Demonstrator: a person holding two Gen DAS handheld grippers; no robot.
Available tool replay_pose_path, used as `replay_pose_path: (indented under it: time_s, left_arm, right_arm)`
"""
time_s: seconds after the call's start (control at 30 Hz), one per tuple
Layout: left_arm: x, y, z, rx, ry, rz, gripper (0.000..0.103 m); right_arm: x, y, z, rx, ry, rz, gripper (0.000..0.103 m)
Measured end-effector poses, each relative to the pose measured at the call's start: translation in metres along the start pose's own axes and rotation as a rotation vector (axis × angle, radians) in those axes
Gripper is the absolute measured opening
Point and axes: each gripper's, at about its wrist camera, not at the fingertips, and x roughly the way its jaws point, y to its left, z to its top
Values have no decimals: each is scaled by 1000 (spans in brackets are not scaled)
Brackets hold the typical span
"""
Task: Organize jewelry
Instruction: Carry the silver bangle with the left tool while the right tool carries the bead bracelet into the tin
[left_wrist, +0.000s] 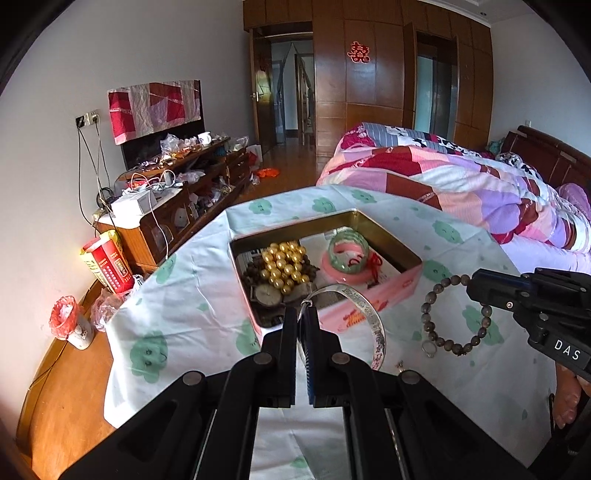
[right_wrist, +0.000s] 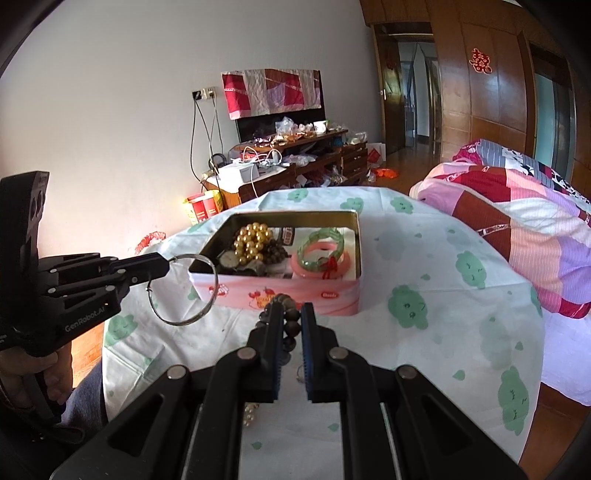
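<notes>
**Pink tin open, one piece in each claw**

Pink-sided tin (right_wrist: 295, 295) is my landmark on the table (right_wrist: 461, 332). I count two bangles inside, a green one (right_wrist: 320, 243) on a pink one (right_wrist: 343, 264), plus one gold bead cluster (right_wrist: 253, 240), dark beads and one watch (right_wrist: 229, 260). My left claw (right_wrist: 168, 266) grips one silver bangle (right_wrist: 184, 291) just left of the tin; my right claw (right_wrist: 291, 314) clamps one dark bead bracelet (left_wrist: 458, 314) just before it.

Ring (left_wrist: 428, 349) detail too small; bed (left_wrist: 480, 192) cut off.
</notes>
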Motion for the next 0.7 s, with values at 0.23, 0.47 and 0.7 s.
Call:
replay_pose_path:
  time_s: [0.23,0.47,0.7]
  left_arm:
    - [6,4,14,-16,-22,15,2]
    - [12,3,26,-19,-39,24,2]
    - [19,5,37,-12,-46,34,2]
  right_arm:
    - [3,-6,15,2,-24,-5,12]
    - [6,-10,31,-9,-43,-3,12]
    - [11,-11,43,-30,-56,-5,12]
